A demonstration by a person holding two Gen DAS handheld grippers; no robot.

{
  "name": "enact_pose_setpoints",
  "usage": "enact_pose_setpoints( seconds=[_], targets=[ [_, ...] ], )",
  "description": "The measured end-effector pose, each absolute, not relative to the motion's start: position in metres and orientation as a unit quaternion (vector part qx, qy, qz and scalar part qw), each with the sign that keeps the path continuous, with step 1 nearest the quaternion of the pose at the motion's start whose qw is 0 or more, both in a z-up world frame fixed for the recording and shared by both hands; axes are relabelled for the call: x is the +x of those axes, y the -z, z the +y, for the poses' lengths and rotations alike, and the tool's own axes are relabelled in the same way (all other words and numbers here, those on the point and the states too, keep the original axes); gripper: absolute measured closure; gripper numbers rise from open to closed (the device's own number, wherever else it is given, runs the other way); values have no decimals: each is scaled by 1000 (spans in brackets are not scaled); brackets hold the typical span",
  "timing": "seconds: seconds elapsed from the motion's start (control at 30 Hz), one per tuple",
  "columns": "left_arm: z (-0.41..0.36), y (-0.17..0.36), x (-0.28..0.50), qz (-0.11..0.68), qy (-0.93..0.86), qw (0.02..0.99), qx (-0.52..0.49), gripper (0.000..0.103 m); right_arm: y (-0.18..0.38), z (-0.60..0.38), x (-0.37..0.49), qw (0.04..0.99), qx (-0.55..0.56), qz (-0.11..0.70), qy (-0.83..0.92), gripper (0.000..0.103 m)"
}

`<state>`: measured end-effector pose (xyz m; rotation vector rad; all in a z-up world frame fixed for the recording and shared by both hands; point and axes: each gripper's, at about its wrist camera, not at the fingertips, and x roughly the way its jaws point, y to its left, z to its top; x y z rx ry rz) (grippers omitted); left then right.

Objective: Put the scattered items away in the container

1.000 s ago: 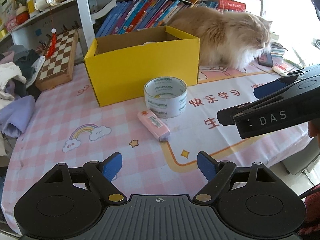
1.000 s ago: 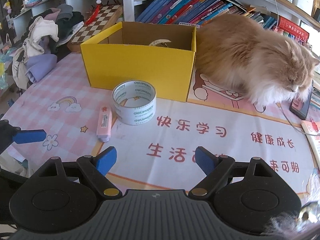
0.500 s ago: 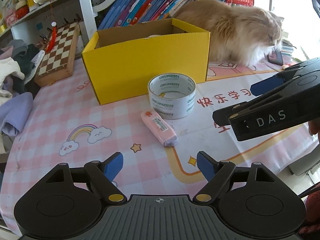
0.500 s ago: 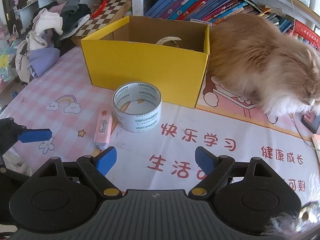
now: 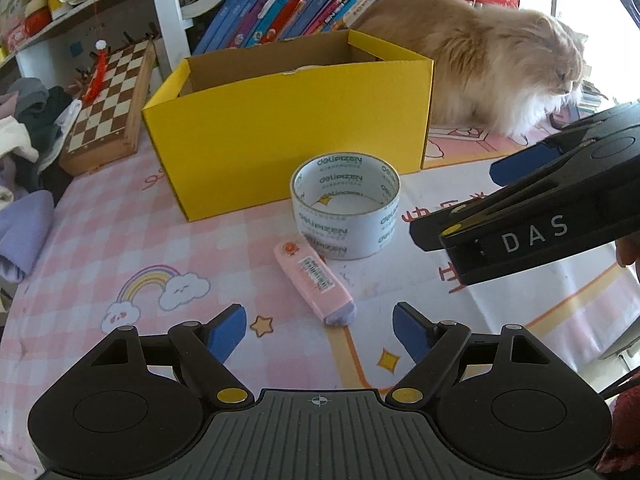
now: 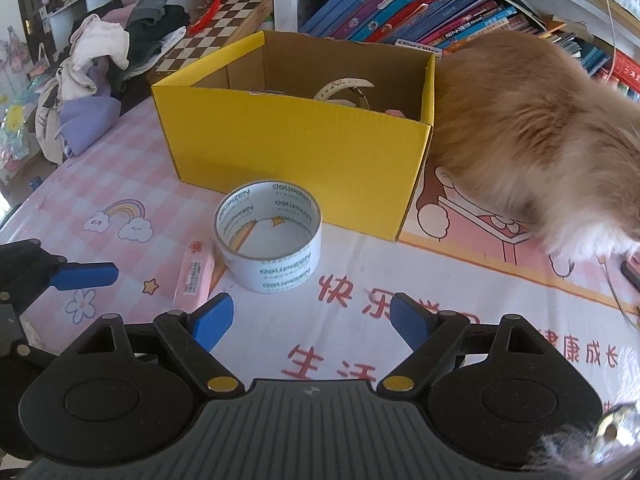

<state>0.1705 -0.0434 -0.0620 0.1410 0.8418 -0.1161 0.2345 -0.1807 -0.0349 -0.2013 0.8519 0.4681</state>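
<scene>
A yellow cardboard box (image 5: 280, 132) stands open on the table; it also shows in the right wrist view (image 6: 296, 148), with a pale belt-like item (image 6: 344, 88) inside. A roll of clear tape (image 5: 346, 206) stands just in front of it, also in the right wrist view (image 6: 269, 236). A pink eraser-like stick (image 5: 314, 282) lies beside the roll, also in the right wrist view (image 6: 196, 278). My left gripper (image 5: 319, 330) is open, just short of the pink stick. My right gripper (image 6: 311, 320) is open, just short of the tape roll.
A fluffy orange cat (image 5: 480, 60) sits right of the box, touching it (image 6: 540, 136). A chessboard (image 5: 108, 96) and a clothes pile (image 6: 104, 72) lie at the left. Books (image 5: 288, 4) line the shelf behind. A pink checked mat (image 5: 100, 248) covers the table.
Both grippers have moved forward toward the tape roll and pink stick, which now look larger and closer. Both stay open. The items have not moved.
</scene>
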Motion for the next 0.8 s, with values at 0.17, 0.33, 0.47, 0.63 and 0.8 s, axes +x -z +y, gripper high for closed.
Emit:
enact_pose_setpoints(
  seconds=[0.17, 0.33, 0.47, 0.63, 0.8],
  targets=[
    [-44, 64, 184, 410, 48, 908, 67, 21, 37, -180, 247, 876, -99, 410, -234, 18],
    [-44, 70, 200, 416, 42, 906, 63, 25, 37, -178, 260, 873, -94, 410, -245, 18],
    [-44, 76, 210, 425, 44, 902, 62, 34, 39, -172, 269, 870, -93, 412, -254, 18],
    [-34, 80, 213, 436, 32, 898, 51, 39, 43, -161, 283, 863, -92, 420, -268, 18],
    [-26, 79, 213, 441, 22, 896, 50, 39, 46, -151, 291, 858, -90, 419, -282, 18]
  ],
)
